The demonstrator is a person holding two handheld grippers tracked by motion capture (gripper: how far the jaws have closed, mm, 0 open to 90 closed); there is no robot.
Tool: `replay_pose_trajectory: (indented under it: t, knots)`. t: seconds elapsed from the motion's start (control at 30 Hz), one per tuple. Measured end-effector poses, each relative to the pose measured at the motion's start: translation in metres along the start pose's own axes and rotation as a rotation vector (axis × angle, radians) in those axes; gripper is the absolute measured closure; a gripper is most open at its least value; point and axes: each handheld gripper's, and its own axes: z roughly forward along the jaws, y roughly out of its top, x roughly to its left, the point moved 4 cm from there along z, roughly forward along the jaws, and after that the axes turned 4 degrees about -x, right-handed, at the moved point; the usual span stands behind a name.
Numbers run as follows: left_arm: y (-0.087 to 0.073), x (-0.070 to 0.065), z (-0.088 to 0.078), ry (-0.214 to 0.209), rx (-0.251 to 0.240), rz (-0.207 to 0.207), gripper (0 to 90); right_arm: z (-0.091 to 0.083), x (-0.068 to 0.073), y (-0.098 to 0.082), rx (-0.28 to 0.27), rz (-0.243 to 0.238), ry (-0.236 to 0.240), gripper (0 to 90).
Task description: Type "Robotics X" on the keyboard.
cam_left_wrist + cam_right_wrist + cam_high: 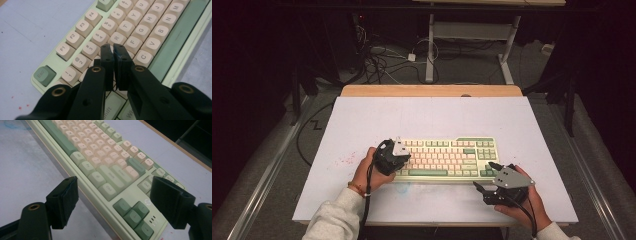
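The counter (362,120) is a pale sheet on a wooden top, with dark floor and cables beyond its far edge and a metal rail along each side. Wide bare surface lies behind the keyboard and to its left and right; the strip between the keyboard and the near edge is narrower, and both hands rest there.

The keyboard (447,157) sits a little in front of the counter's middle, its long side parallel to the near edge. It has a light green case, cream keys, and darker green keys at the Esc corner, the space bar and the arrow cluster.

The left tool (398,156) is held over the keyboard's left end. In the left gripper view its jaws stand pressed nearly together, only a thin slit between them and nothing in it, and the left tool (113,48) has its tips down among the letter keys, just beside the F, R and C keys; whether the tips press a key I cannot tell.

The right tool (484,177) hangs just off the keyboard's front right corner, above bare counter. In the right gripper view its jaws stand wide apart and hold nothing; the right tool (113,195) frames the keyboard's (105,165) right end, with the arrow keys (133,215) between and below the pads, not touching them
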Motion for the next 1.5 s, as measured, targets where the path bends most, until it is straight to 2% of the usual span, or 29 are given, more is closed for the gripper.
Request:
replay_pose_trajectory:
  t: [0.27, 0.47, 0.93, 1.5]
  knots:
    - [0.003, -0.002, -0.011, 0.002, -0.036, 0.009, 83.9, 0.000, -0.001, 0.000, -0.001, 0.003, -0.003, 23.1]
    - [0.003, -0.006, -0.016, -0.006, -0.044, 0.025, 83.9, -0.001, -0.001, 0.000, -0.001, 0.001, -0.004, 23.1]
    - [0.006, -0.019, -0.022, -0.043, -0.052, 0.060, 83.5, 0.000, 0.000, 0.000, 0.001, 0.002, 0.001, 23.1]
    - [0.007, -0.038, -0.017, -0.098, -0.031, 0.102, 82.7, 0.000, 0.001, 0.000, 0.003, 0.001, 0.008, 23.1]
